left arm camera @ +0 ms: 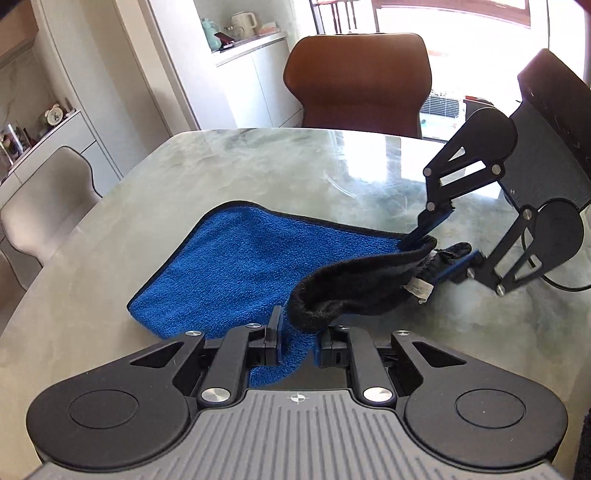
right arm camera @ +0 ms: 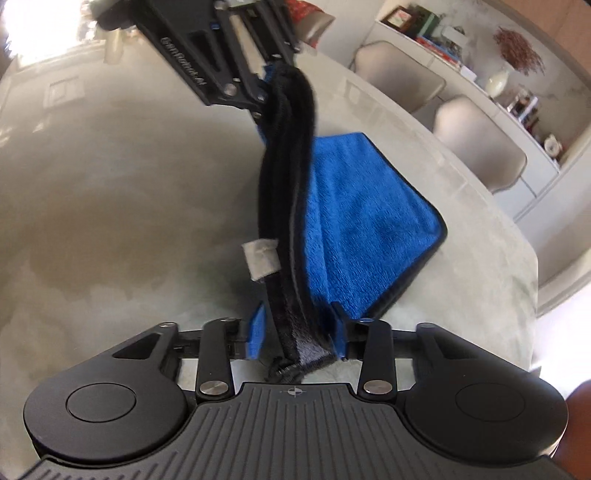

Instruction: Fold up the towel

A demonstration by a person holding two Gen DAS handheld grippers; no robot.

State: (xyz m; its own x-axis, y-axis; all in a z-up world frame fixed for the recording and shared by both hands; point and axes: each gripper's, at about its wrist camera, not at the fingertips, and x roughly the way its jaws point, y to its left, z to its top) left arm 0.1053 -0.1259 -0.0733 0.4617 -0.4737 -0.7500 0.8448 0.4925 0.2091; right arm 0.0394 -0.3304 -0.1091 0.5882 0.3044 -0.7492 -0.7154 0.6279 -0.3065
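Blue towel lies partly flat on the marble table, its near edge lifted into a taut dark-backed band running gripper to gripper, blue face up on the flat part. Left gripper has narrow jaws pinching one corner; right gripper is clamped on the other. Right wrist view shows a white care tag along the band; left wrist view alone shows the brown chair beyond the table.

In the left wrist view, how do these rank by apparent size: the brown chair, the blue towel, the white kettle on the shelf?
1. blue towel
2. brown chair, nearly as large; it stands farther away, so this order is unsure
3. white kettle, clearly smallest
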